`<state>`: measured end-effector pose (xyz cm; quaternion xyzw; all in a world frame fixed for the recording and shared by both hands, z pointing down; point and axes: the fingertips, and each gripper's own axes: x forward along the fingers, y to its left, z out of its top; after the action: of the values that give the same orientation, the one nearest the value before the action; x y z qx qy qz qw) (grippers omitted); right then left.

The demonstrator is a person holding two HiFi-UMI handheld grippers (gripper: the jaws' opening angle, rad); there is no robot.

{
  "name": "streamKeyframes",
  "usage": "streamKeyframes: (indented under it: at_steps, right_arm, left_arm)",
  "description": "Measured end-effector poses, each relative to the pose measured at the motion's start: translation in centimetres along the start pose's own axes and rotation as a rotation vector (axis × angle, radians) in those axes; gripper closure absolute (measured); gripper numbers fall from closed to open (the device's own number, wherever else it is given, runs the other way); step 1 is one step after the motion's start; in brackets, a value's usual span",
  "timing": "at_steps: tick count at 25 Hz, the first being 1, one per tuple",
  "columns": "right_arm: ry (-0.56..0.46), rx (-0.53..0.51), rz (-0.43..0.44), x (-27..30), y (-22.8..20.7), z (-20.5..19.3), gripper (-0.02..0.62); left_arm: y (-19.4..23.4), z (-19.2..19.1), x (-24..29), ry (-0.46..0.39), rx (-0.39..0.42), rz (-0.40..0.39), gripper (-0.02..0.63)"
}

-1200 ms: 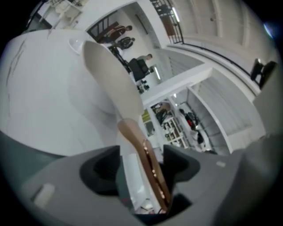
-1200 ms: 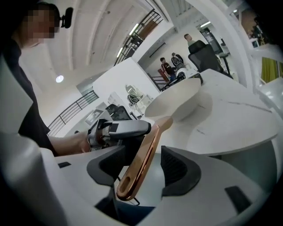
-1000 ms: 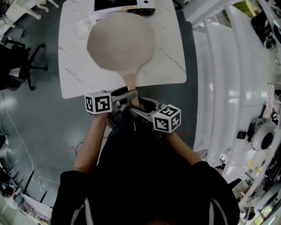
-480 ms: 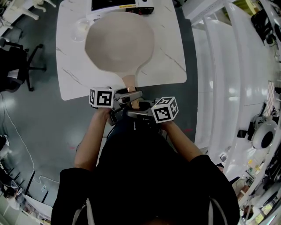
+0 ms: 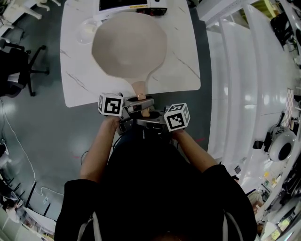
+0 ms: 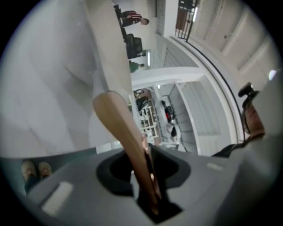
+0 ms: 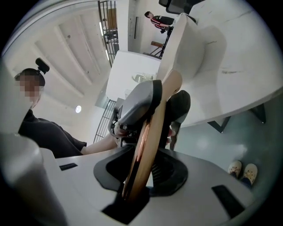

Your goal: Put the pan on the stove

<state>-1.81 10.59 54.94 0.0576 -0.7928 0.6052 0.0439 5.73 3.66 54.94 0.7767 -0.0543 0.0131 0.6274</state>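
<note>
Two grippers, one pan: since a second ago both have drawn in from the sides, jaws just closing. The left gripper (image 5: 143,100) and right gripper (image 5: 144,120) now clamp the wooden handle (image 5: 139,89) of the pan (image 5: 129,42). The pan rests on the white table (image 5: 77,82), just before the single stove (image 5: 134,5). Only the gripper views show the handle pinched edge-on between the jaws — only the head view shows the pan whole.

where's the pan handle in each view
head view: pan handle at centre, sticking past the table's near edge.
left gripper view: pan handle at lower centre, slanting up-left.
right gripper view: pan handle at lower centre, slanting up-right.
shared landmark: white marble table.
</note>
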Motion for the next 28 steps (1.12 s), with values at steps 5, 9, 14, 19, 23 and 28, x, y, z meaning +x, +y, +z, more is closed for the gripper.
streamKeyframes:
  at_steps: [5, 9, 14, 19, 23, 28]
  right_arm:
    - [-0.053, -0.005, 0.014, 0.2, 0.3, 0.2, 0.491]
    - [-0.082, -0.012, 0.043, 0.2, 1.1, 0.6, 0.489]
    - [-0.098, -0.028, 0.063, 0.2, 1.7, 0.8, 0.489]
    - [-0.106, -0.04, 0.072, 0.2, 2.1, 1.2, 0.488]
    - [-0.112, -0.054, 0.07, 0.1, 2.3, 1.0, 0.486]
    - [-0.115, -0.089, 0.08, 0.0, 2.7, 1.1, 0.485]
  left_arm:
    - [-0.1, 0.0, -0.2, 0.013, 0.003, 0.018, 0.492]
    - [-0.4, 0.1, -0.5, -0.006, 0.006, 0.024, 0.491]
    - [-1.1, 0.5, -0.5, -0.027, 0.011, 0.023, 0.488]
    - [-1.7, 0.7, -0.6, -0.044, 0.013, 0.011, 0.488]
    - [-1.7, 0.6, -0.6, -0.053, 0.017, 0.005, 0.491]
    - [-2.4, 0.7, -0.6, -0.053, 0.056, 0.007, 0.492]
